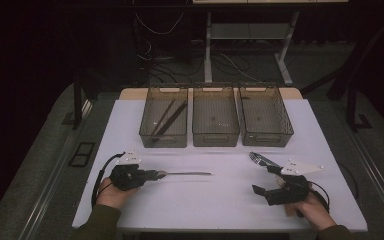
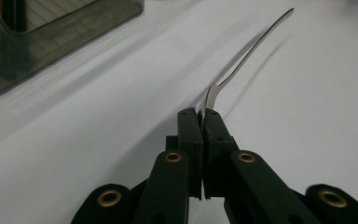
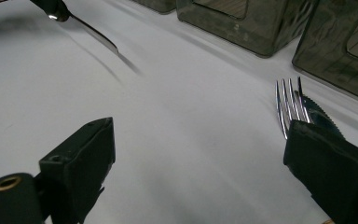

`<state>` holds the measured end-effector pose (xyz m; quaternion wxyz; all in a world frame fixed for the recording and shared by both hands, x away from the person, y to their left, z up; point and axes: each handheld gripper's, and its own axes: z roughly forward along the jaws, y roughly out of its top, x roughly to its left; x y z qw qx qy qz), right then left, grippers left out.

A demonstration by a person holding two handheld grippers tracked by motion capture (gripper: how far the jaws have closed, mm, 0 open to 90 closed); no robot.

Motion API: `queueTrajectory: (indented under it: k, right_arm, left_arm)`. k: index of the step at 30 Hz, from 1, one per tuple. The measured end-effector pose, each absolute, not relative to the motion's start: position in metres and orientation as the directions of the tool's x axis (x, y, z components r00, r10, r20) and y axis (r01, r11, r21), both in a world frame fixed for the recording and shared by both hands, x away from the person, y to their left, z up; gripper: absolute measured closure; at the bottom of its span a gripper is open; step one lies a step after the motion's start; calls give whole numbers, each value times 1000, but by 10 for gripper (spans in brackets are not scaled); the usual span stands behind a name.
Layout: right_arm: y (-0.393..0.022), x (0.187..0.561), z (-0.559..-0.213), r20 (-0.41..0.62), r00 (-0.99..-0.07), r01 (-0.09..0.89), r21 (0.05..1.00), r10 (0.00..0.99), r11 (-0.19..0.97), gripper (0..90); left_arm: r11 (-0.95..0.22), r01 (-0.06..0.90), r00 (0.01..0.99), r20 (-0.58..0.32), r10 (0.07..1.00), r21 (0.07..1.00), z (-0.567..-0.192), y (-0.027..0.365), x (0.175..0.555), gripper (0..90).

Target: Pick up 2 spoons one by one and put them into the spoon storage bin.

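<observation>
The left gripper [image 1: 150, 175], clamped shut on a spoon [image 1: 185, 174] whose handle points right across mid-frame, sits below the left bin [image 1: 163, 117], while the right gripper [image 1: 266, 179] gapes empty beside a fork [image 1: 260, 160].

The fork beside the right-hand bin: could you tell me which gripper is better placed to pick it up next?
Probably the right gripper: its jaws stand open with the fork just past one jaw, while the left gripper is shut on a spoon.
</observation>
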<state>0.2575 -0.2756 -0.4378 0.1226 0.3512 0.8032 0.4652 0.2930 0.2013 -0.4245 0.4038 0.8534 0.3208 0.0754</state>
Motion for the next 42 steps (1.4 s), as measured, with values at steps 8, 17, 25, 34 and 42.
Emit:
queueTrajectory:
  k: [8,17,25,34,42]
  right_arm:
    - [-275,258,-438,131,-722,452,832,679,320,91]
    - [-275,258,-438,129,-723,452,831,679,323,91]
    - [-276,258,-438,131,-721,453,832,680,320,91]
    - [-277,258,-438,133,-718,455,832,683,316,91]
    - [-277,258,-438,136,-718,455,833,682,314,91]
  left_arm:
    - [-429,472,757,-105,646,770,-417,192,291,879]
    - [-389,465,730,-96,676,795,-409,184,295,879]
    - [-365,456,708,-83,702,812,-400,177,307,879]
    - [-292,439,657,-82,750,850,-381,170,327,879]
    - [-264,436,605,-63,794,860,-367,155,348,879]
